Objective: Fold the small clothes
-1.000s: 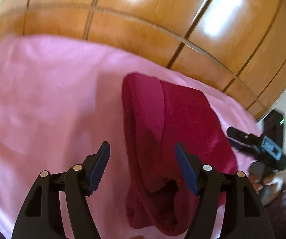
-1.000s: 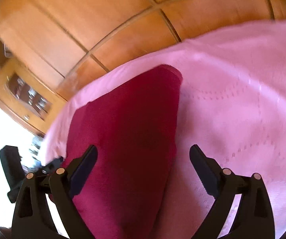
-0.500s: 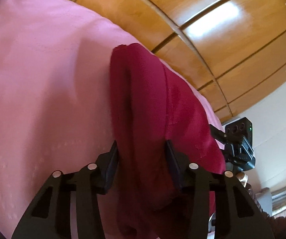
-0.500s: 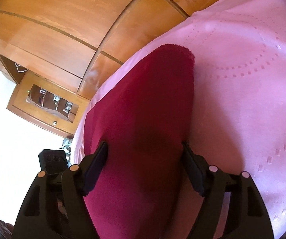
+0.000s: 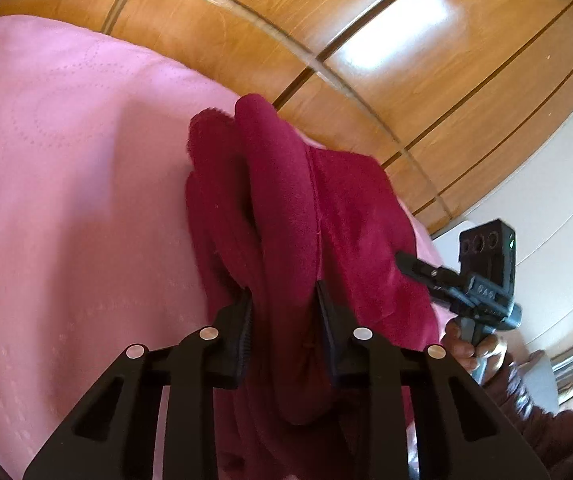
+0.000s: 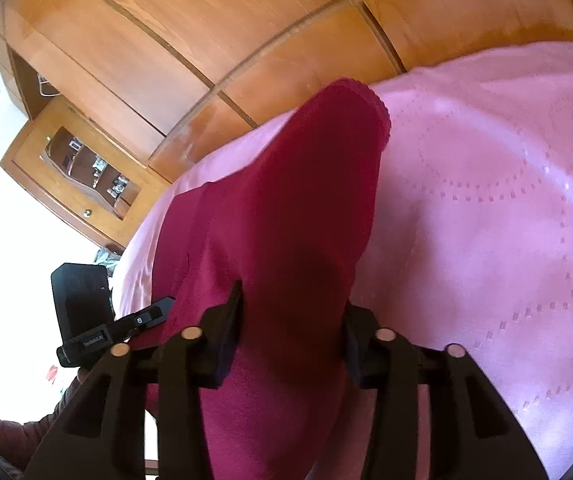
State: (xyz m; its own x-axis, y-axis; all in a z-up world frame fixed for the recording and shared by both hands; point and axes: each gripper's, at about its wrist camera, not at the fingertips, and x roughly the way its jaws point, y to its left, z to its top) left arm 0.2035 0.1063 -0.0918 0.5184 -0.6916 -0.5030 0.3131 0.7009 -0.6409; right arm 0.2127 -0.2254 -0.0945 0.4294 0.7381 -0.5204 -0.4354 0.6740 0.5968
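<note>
One pink bedspread [image 5: 66, 208] covers the whole working surface, with wooden wardrobe panels [image 5: 406, 80] rising behind its far edge and one glazed wooden cabinet [image 6: 82, 168] at the left of the right wrist view. One dark red garment [image 5: 286, 208] lies bunched lengthwise on the spread near that far edge, its near end raised off the cloth. Two grippers present: the left gripper [image 5: 284, 312] has just been closing and its pads now pinch a thick fold of the garment; the right gripper [image 6: 292, 320] has likewise just been closing and clamps the garment's near end. One hand [image 5: 474, 348] shows on the right gripper's handle. Compared with a second ago, both sets of jaws stood wide with the garment lying flat between them; it is now gathered and lifted. Broad bare spread remains open left of the garment in the left view and right of it in the right view
</note>
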